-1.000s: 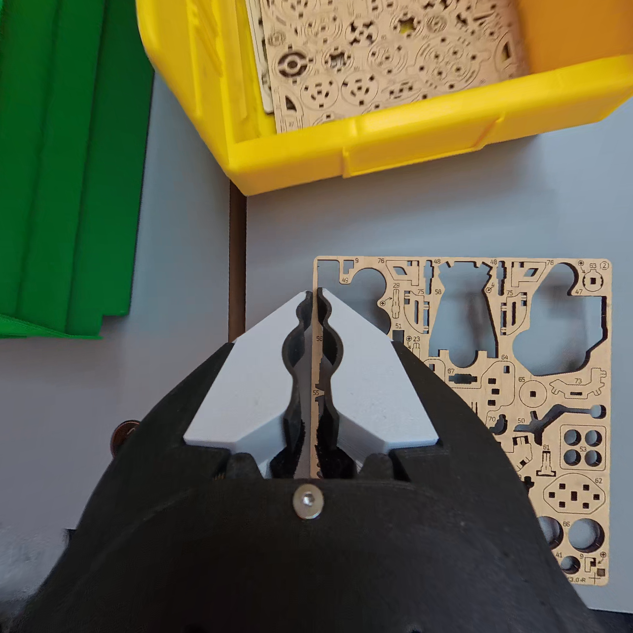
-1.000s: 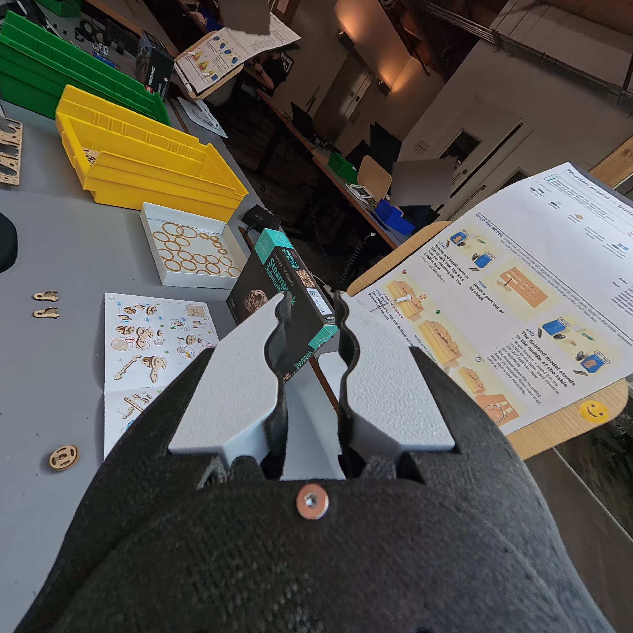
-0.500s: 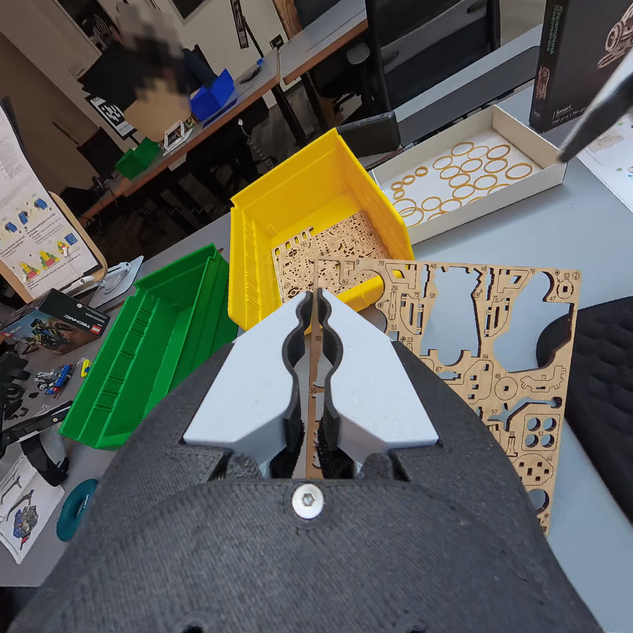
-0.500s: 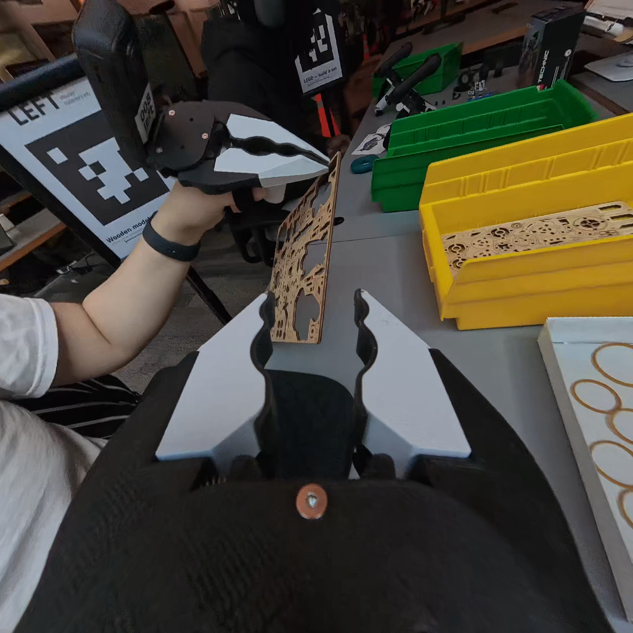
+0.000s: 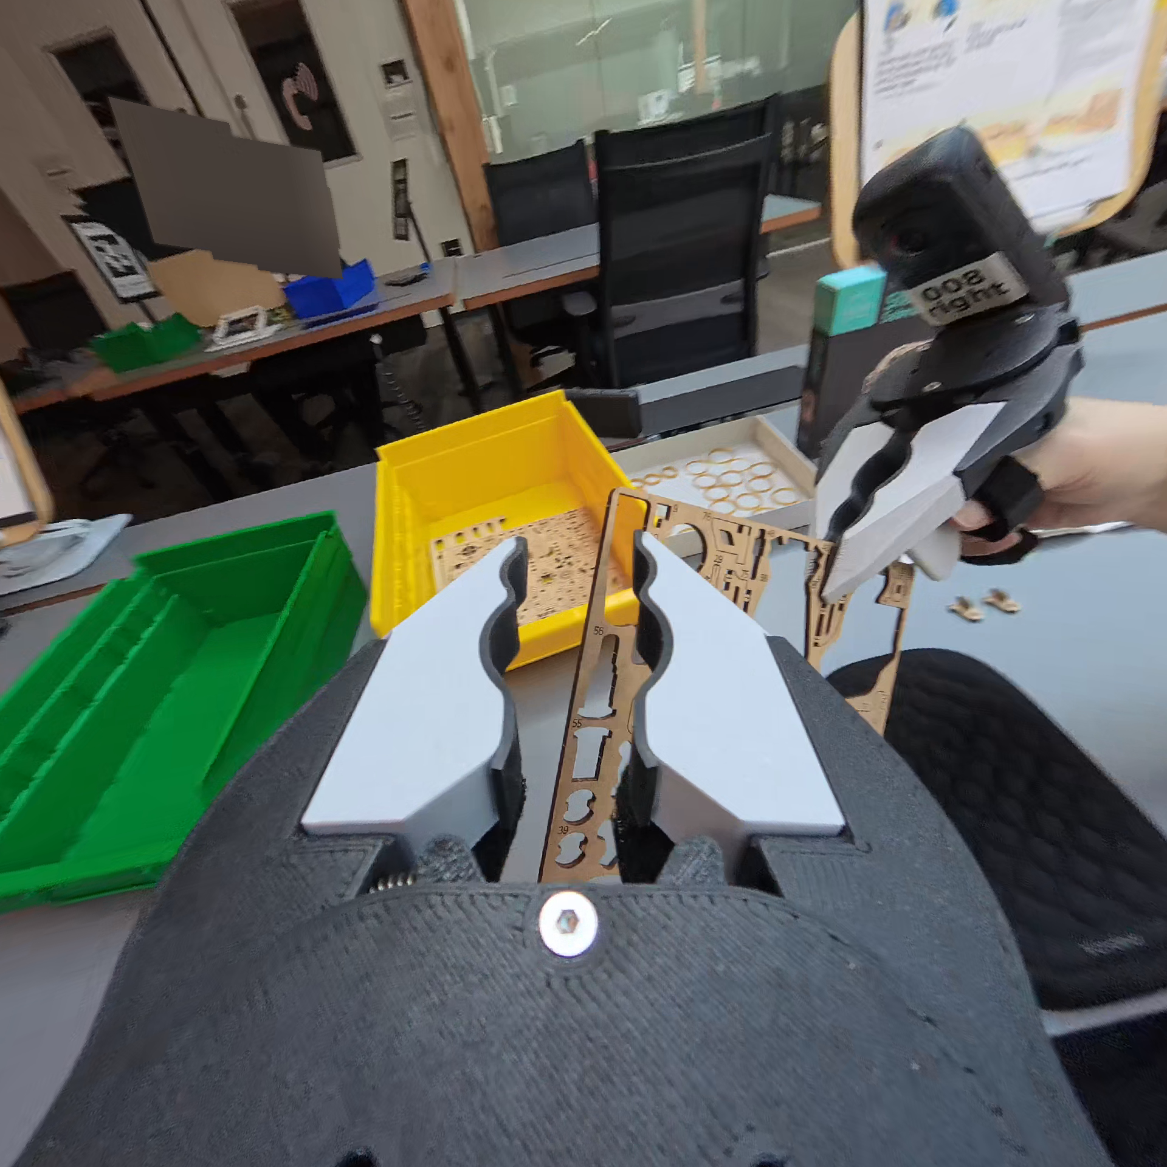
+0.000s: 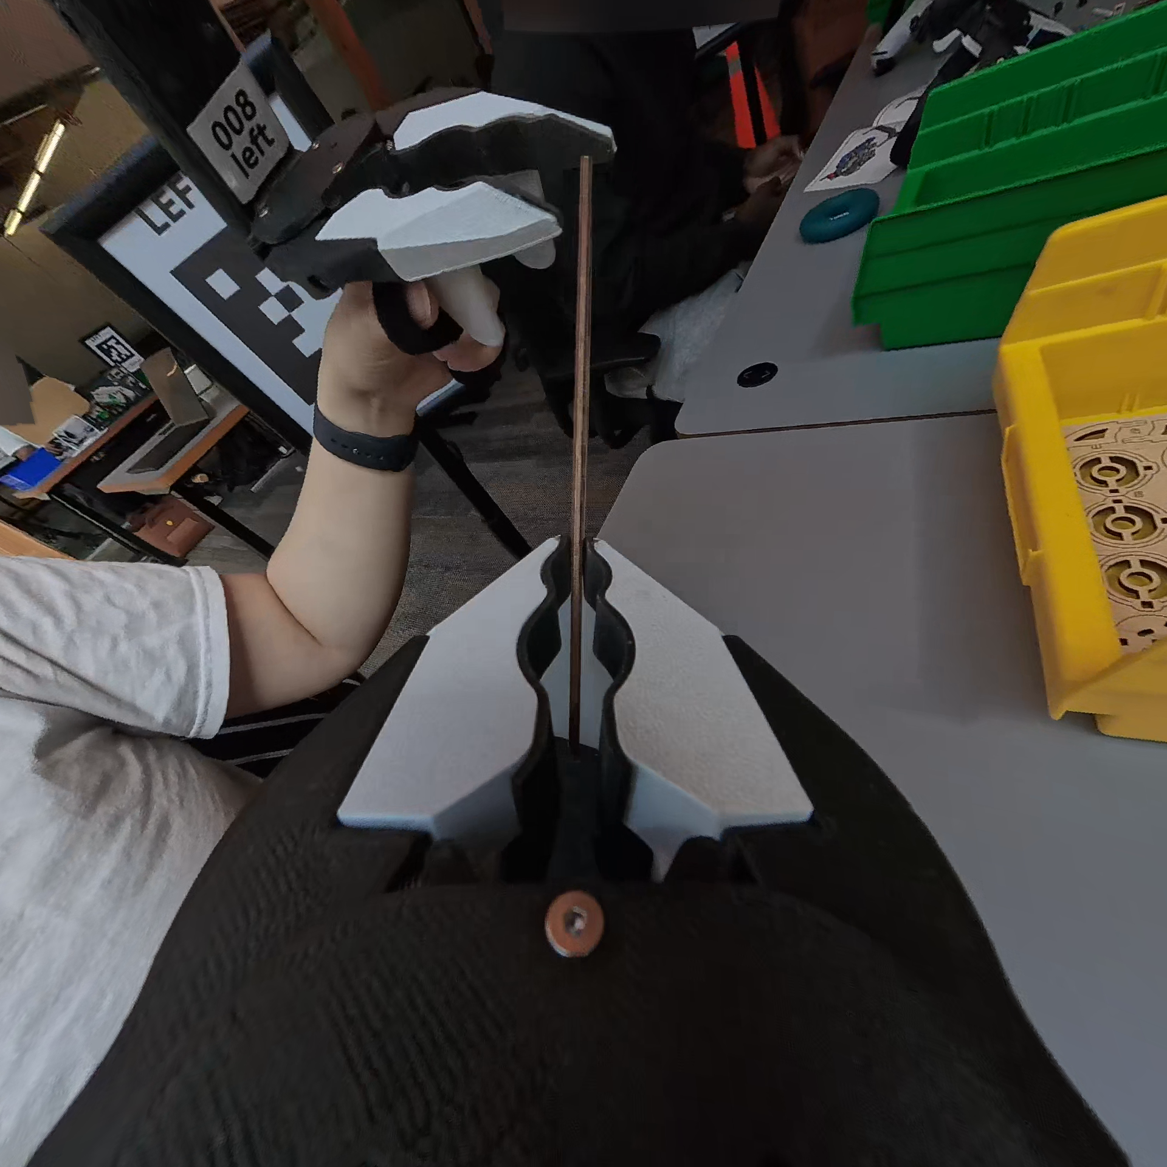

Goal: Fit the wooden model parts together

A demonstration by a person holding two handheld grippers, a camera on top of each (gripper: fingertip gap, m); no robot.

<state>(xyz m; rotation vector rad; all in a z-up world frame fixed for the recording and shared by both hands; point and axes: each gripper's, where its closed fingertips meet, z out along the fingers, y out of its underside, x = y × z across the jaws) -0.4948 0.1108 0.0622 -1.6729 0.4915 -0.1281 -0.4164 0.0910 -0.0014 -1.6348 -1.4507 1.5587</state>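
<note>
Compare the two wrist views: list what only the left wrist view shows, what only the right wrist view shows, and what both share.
Only the left wrist view: the tray of rings, two loose wooden pieces, the wooden sheet face-on with its cut-outs.

Only the right wrist view: the person's forearm, wristband, a teal ring.

Both: the sheet, edge-on in the right view; the open left gripper; the right gripper shut on it; the yellow bin; the green bin.

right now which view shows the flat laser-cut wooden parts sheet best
Left wrist view: the flat laser-cut wooden parts sheet shows its cutout face, though foreshortened. Right wrist view shows only its thin edge.
</note>
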